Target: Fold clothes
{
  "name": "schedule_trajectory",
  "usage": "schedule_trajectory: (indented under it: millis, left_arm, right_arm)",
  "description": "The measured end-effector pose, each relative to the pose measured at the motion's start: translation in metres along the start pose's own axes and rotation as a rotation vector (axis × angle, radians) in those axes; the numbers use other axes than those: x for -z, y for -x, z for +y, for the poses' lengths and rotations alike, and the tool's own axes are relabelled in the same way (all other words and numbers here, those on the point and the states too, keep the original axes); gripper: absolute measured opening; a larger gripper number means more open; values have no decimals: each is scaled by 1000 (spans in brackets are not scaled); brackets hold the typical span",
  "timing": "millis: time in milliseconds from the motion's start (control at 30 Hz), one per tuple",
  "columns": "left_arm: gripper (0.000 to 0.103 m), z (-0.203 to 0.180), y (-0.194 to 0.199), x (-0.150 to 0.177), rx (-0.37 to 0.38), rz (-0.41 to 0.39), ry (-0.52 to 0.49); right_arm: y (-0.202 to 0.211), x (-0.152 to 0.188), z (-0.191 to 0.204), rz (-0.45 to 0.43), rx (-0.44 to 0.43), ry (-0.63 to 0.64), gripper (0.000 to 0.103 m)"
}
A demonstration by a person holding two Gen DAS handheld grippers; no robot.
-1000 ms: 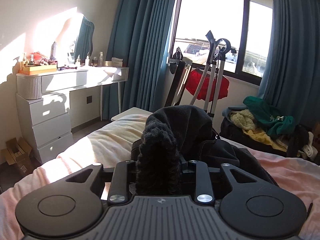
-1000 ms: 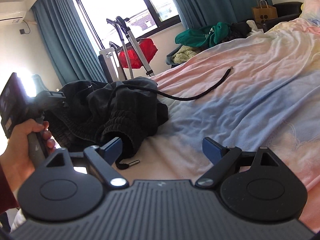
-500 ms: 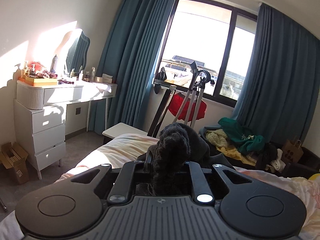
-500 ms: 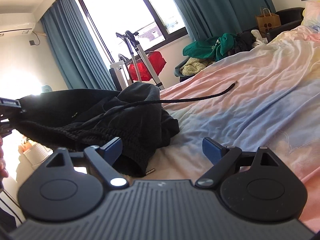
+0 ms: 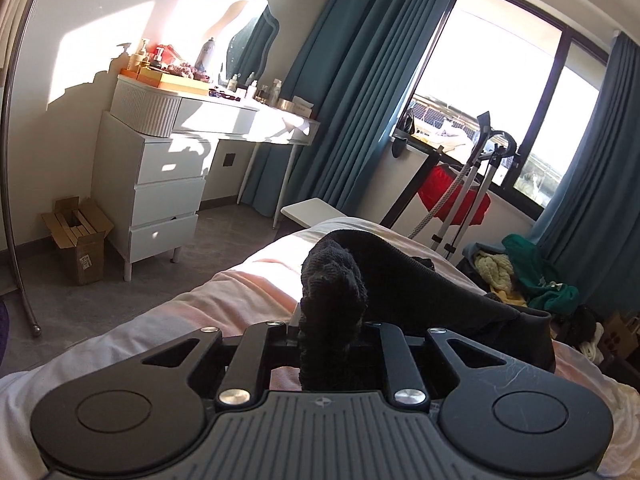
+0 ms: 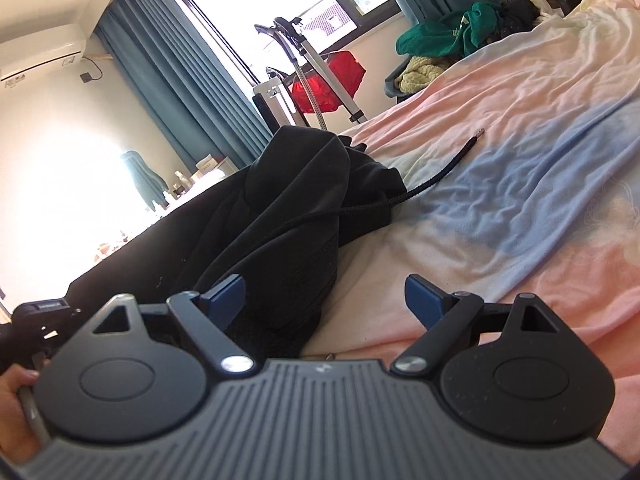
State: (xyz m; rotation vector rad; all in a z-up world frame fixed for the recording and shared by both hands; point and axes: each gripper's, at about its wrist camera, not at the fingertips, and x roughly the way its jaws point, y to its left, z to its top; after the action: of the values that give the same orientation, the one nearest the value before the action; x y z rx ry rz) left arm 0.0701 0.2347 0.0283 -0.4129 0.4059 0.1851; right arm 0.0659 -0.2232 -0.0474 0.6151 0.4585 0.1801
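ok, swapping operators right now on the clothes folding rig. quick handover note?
Left gripper: shut on a ribbed edge of the black garment, holding it lifted off the bed.
Right gripper: open, empty, low over the bed, its left finger next to the garment.
Garment: bunched in a heap near the bed's edge, drawstring trailing out across the sheet.
Done: one edge picked up. No fold made yet.
Left: grab a second edge with the right, spread the garment flat, tuck the drawstring in, then fold.
The pile of other clothes beside the bed is untouched.
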Motion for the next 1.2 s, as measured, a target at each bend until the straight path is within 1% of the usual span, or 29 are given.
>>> schedule_trajectory:
  millis: [100,167,200,233,367,467,533,600,667,733,800,867,900,1067,1100,1133,1200]
  left_arm:
    - [18,-5,-5,5,-15,-3,-48]
    - [19,-5,-10,5,-22,11,-48]
    - [19,-6,-13,5,-28,21,-45]
    - [20,-6,-17,6,-35,31,-41]
    - [22,-3,-26,8,-59,58,-47]
    - [23,-2,-30,12,-73,72,-58]
    - [24,-2,-34,13,-83,81,-66]
    - [25,-2,-39,15,-94,85,-71]
    - [27,-2,-44,17,-104,89,-77]
    - [28,-3,-48,18,-115,86,-84]
    - [28,-4,-52,19,-126,83,-89]
    - [28,-4,-54,19,-130,84,-81]
    - [28,-3,-56,19,-131,84,-81]
    - [29,-4,-59,19,-136,86,-87]
    - [30,-4,-59,19,-136,86,-84]
    - [30,-4,-60,19,-137,87,-82]
    - [30,-5,-61,19,-141,88,-85]
  right_arm:
    - [-7,3,-2,26,-6,-11,89]
    - [-13,5,-5,46,-13,-30,89]
    - [-15,6,-6,56,-17,-40,84]
    - [-19,6,-8,68,-18,-48,83]
    - [-41,7,-14,125,-34,-84,81]
    - [-61,11,-19,171,-72,-142,77]
    - [-72,14,-21,194,-104,-177,77]
    - [-81,16,-20,201,-148,-202,77]
    - [-93,18,-18,216,-213,-241,77]
    - [-105,20,-11,230,-217,-230,78]
    - [-113,23,-2,220,-185,-185,78]
    - [-121,25,4,210,-171,-162,78]
    - [-123,24,7,211,-164,-150,81]
    - [-135,17,15,213,-115,-94,80]
    - [-136,17,16,214,-105,-85,81]
    - [-137,18,17,221,-113,-80,82]
    - [-138,21,18,241,-151,-77,90]
